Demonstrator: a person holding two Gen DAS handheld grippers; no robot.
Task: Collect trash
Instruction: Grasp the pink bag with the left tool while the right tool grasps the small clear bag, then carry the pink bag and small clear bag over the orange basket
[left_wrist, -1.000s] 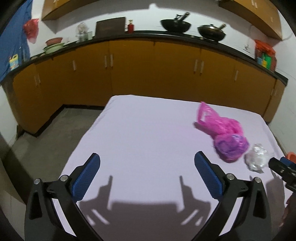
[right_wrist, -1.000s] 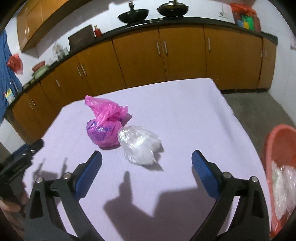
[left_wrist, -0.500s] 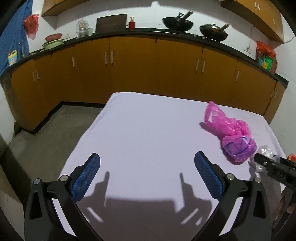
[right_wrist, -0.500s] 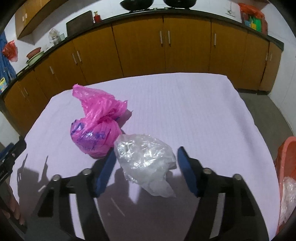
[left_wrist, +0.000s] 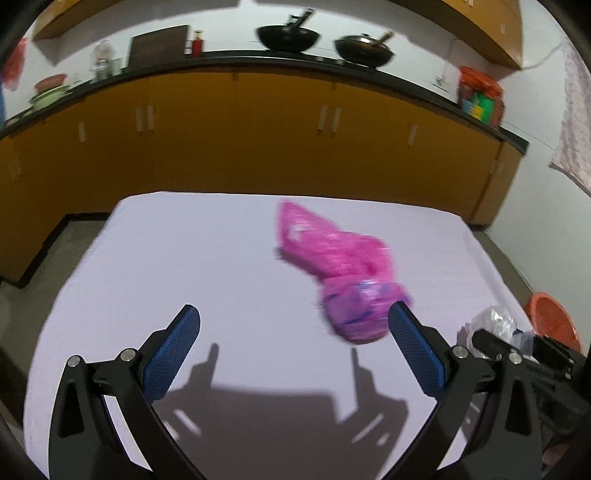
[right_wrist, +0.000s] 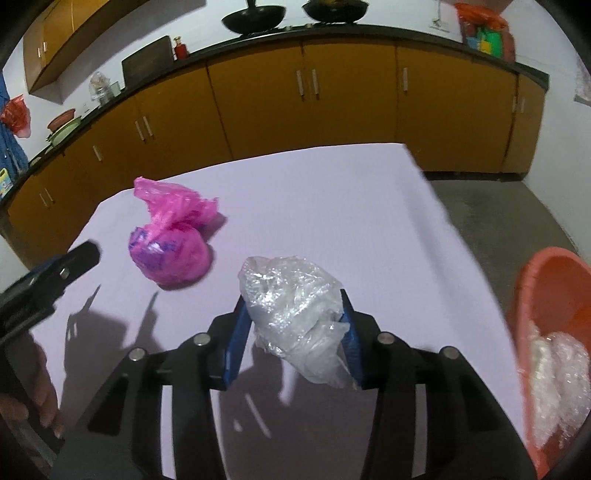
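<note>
A pink plastic bag (left_wrist: 343, 277) lies on the white-covered table (left_wrist: 207, 266), just ahead and right of my left gripper (left_wrist: 293, 339), which is open and empty. It also shows in the right wrist view (right_wrist: 168, 243). My right gripper (right_wrist: 293, 332) is shut on a crumpled clear plastic bag (right_wrist: 295, 310) and holds it a little above the table. That clear bag shows at the right edge of the left wrist view (left_wrist: 491, 325). An orange bin (right_wrist: 546, 332) with clear plastic in it stands to the right of the table.
Orange kitchen cabinets (right_wrist: 332, 96) under a black counter run behind the table. Two woks (left_wrist: 288, 37) sit on the counter. Grey floor (right_wrist: 498, 214) lies right of the table. The table edge runs close on the right (right_wrist: 443, 206).
My right gripper has closed on the clear bag and raised it. My left gripper has swung right, so the pink bag sits nearer its right finger.
</note>
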